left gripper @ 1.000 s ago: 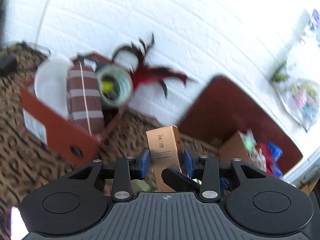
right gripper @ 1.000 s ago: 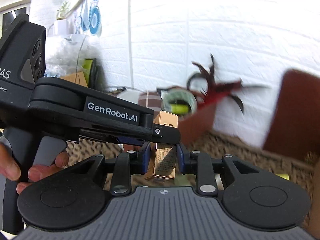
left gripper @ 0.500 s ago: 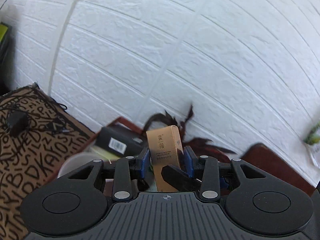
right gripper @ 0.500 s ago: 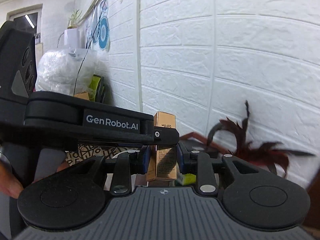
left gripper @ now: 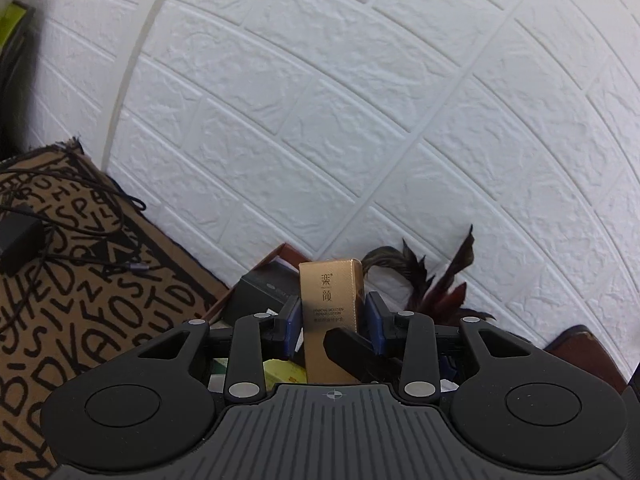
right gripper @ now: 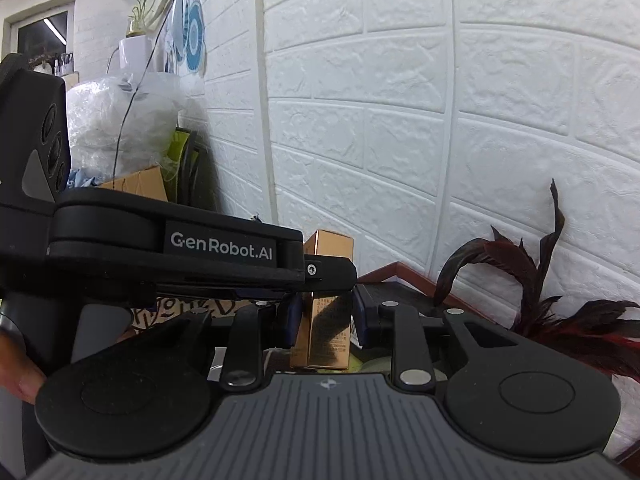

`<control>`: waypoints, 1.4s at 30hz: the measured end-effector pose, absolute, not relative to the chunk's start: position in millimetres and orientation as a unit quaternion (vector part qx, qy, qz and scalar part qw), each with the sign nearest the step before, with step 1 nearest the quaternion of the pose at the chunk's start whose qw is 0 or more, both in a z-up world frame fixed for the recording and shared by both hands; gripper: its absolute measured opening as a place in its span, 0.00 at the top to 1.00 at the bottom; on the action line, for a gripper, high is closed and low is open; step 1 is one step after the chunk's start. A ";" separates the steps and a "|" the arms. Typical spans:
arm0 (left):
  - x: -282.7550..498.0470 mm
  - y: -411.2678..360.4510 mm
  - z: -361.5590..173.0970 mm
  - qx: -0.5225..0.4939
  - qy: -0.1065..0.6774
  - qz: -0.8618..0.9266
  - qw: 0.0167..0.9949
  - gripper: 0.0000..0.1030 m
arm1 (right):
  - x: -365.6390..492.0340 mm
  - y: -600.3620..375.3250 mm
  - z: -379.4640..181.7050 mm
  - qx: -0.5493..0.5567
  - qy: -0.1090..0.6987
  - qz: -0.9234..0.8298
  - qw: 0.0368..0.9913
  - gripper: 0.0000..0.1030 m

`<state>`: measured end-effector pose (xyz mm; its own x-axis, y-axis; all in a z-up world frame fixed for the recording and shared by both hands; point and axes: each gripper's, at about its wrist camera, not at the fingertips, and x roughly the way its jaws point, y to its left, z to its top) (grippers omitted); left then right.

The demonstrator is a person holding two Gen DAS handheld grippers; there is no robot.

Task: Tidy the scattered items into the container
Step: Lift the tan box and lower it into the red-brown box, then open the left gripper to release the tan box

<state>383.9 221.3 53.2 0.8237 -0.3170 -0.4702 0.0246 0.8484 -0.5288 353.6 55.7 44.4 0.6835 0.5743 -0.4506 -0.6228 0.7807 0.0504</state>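
Observation:
A tall gold carton (left gripper: 330, 312) stands upright between both grippers. My left gripper (left gripper: 331, 322) is shut on its sides. My right gripper (right gripper: 322, 320) is shut on the same gold carton (right gripper: 326, 330) from another side, and the left gripper's black finger (right gripper: 320, 270) crosses in front of it. The carton hangs over the red-brown container (left gripper: 280, 249), which holds a black box (left gripper: 260, 292) and dark red feathers (left gripper: 436, 280). The container's rim also shows in the right wrist view (right gripper: 396, 270), with the feathers (right gripper: 532, 280) beside it.
A white brick wall (left gripper: 360, 120) stands close behind the container. A brown lettered mat (left gripper: 80, 280) with a black adapter and cable (left gripper: 18, 244) lies to the left. A red-brown lid (left gripper: 580, 344) sits at the right. Bags and boxes (right gripper: 120, 120) are stacked far left.
Both grippers have carried the gold carton closer to the wall and over the container. The views have tilted up, so the container's contents have sunk behind the gripper bodies.

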 end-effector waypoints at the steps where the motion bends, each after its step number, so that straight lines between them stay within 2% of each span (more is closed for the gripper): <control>1: 386.6 221.6 52.9 -0.262 0.283 -0.093 0.918 0.67 | 356.5 56.2 43.7 -0.054 0.227 0.326 0.916 0.70; 7: 396.9 220.8 46.9 -0.260 0.292 -0.089 0.916 0.66 | 367.9 60.0 35.4 -0.067 0.231 0.320 0.916 0.70; 9: 398.9 222.2 43.1 -0.264 0.295 -0.089 0.914 0.60 | 369.1 60.3 32.7 -0.068 0.231 0.322 0.916 0.70; 12: 397.0 226.2 41.2 -0.267 0.289 -0.074 0.916 0.40 | 366.9 61.6 31.7 -0.070 0.226 0.326 0.915 0.69; 13: 395.0 227.7 41.3 -0.268 0.285 -0.068 0.918 0.25 | 366.0 61.1 32.6 -0.069 0.222 0.326 0.917 0.61; 14: 392.6 229.4 41.9 -0.268 0.279 -0.061 0.920 0.15 | 365.6 60.1 33.8 -0.066 0.220 0.324 0.918 0.49; 16: 388.0 231.5 44.1 -0.265 0.268 -0.049 0.925 0.13 | 365.1 57.5 35.3 -0.062 0.216 0.319 0.921 0.37; 18: 386.1 231.9 45.5 -0.262 0.270 -0.049 0.925 0.11 | 364.7 55.5 35.4 -0.060 0.215 0.314 0.923 0.31; 20: 383.8 230.7 45.2 -0.263 0.272 -0.050 0.924 0.05 | 363.7 53.0 35.0 -0.055 0.216 0.309 0.925 0.19; 23: 378.3 228.8 45.4 -0.263 0.270 -0.058 0.924 0.02 | 360.4 49.3 36.3 -0.048 0.213 0.303 0.928 0.09; 26: 373.2 224.9 47.1 -0.254 0.272 -0.064 0.926 0.02 | 357.2 45.6 38.2 -0.043 0.214 0.298 0.929 0.06; 42: 312.8 203.8 79.0 -0.234 0.267 -0.085 0.931 0.00 | 299.0 28.3 72.8 -0.047 0.199 0.303 0.931 0.01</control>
<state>312.8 203.8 79.0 0.8432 -0.2838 -0.4566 0.0345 0.8761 -0.4809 299.0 28.3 72.8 0.7369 0.5450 -0.4000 -0.5829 0.8119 0.0324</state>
